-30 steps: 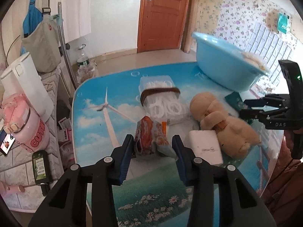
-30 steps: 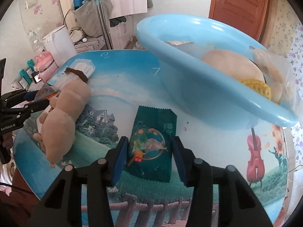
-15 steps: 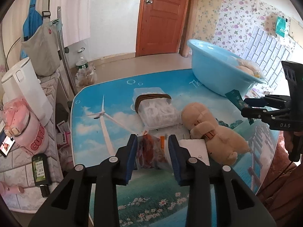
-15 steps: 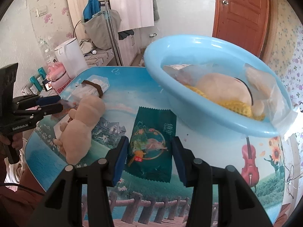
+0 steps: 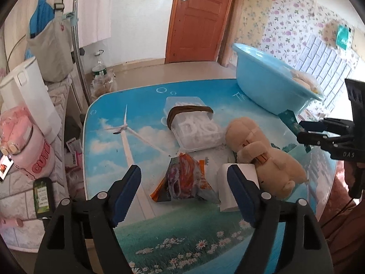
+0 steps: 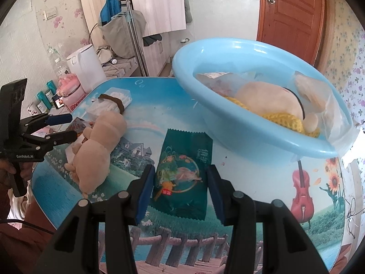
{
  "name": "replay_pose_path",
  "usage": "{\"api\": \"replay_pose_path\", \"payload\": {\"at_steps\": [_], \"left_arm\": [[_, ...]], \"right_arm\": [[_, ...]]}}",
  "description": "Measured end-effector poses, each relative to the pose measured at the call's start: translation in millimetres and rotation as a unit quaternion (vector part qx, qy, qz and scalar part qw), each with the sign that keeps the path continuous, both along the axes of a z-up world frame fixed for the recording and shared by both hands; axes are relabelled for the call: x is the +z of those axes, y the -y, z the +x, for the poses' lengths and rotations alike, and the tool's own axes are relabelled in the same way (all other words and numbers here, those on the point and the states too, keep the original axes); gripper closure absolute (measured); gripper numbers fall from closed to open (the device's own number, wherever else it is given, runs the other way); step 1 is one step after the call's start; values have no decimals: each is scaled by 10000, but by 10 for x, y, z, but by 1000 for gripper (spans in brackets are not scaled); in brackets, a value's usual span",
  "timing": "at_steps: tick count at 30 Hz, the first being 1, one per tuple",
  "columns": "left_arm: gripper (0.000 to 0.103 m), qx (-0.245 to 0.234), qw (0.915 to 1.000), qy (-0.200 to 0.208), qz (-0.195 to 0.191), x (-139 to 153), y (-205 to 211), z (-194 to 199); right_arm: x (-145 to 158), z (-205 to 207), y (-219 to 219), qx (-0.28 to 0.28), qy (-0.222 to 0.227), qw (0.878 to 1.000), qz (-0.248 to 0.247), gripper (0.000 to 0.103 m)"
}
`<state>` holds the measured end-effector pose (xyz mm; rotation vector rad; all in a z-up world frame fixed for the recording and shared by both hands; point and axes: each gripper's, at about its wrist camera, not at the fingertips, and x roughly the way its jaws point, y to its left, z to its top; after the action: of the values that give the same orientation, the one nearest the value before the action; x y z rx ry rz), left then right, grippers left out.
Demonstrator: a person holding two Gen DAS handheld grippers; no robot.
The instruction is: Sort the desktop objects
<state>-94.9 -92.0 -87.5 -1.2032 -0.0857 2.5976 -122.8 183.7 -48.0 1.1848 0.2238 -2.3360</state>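
Note:
An orange snack packet [image 5: 182,179] lies on the picture-printed table [image 5: 109,137]. My left gripper [image 5: 182,171] straddles it, its jaws opening wide, and neither pad touches the packet. A white box [image 5: 224,196] and a tan plush toy [image 5: 262,155] sit just right of the packet. In the right wrist view my right gripper [image 6: 180,182] is shut on a dark green packet [image 6: 182,171], whose edges meet both pads. The light blue basin [image 6: 228,52] behind it holds a plush toy and bagged items.
A clear plastic box with a brown band [image 5: 194,125] lies mid-table beyond the orange packet. A white kettle [image 5: 27,98] and a pink container [image 5: 27,146] stand on a side counter left of the table. A person's hand [image 6: 9,171] holds the left gripper's handle.
Half a second ago the left jaws were pressed on the orange packet. They have spread wide and the packet lies free on the table. The right gripper keeps the green packet.

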Motion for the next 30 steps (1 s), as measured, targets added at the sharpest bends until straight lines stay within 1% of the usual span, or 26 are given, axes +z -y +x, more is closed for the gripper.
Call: {"api": "replay_pose_path", "payload": {"at_steps": [2, 6, 8, 9, 11, 12, 15, 16, 17, 18, 19, 20, 22, 25, 30], "left_arm": [[25, -21, 9999, 6, 100, -17, 22, -17], [25, -69, 9989, 100, 443, -72, 118, -61], [26, -45, 9994, 174, 297, -105, 158, -82], [26, -101, 9993, 187, 307, -112, 180, -83], [30, -241, 9990, 208, 301, -114, 190, -66], [31, -325, 9990, 201, 247, -115, 173, -55], [31, -566, 9983, 72, -77, -132, 74, -22], [31, -619, 9980, 16, -138, -139, 51, -11], [31, -628, 9980, 37, -86, -124, 46, -16], [33, -636, 9979, 43, -79, -124, 49, -20], [40, -663, 9977, 21, -142, -122, 32, -20], [58, -702, 9974, 0, -158, -115, 22, -17], [60, -695, 9974, -14, -213, -99, -7, -13], [68, -616, 9978, -67, -217, -79, 13, -3], [69, -501, 9984, -240, -85, 45, 55, 23]], "right_arm": [[-9, -2, 4, 4, 15, 10000, 10, 58], [-17, -7, 8, -8, 36, 10000, 26, 58], [-14, -8, 9, -24, 32, 10000, 35, 58], [-12, -11, 5, -32, 29, 10000, 39, 58], [-11, -16, 6, -35, 29, 10000, 50, 58], [-14, -19, 10, -33, 35, 10000, 56, 58], [-34, -28, 26, -20, 74, 10000, 58, 58], [-38, -25, 34, -7, 76, 9999, 65, 58], [-39, -21, 38, 1, 73, 9999, 69, 58], [-32, -14, 45, 15, 53, 10000, 71, 58], [-26, -12, 47, 22, 40, 10000, 70, 58], [-21, -13, 45, 24, 31, 10000, 72, 58], [-5, -11, 41, 12, -1, 10000, 76, 58], [27, -7, 23, 0, -50, 10000, 60, 58], [111, 12, 42, 89, -145, 9999, -9, 58]]}}
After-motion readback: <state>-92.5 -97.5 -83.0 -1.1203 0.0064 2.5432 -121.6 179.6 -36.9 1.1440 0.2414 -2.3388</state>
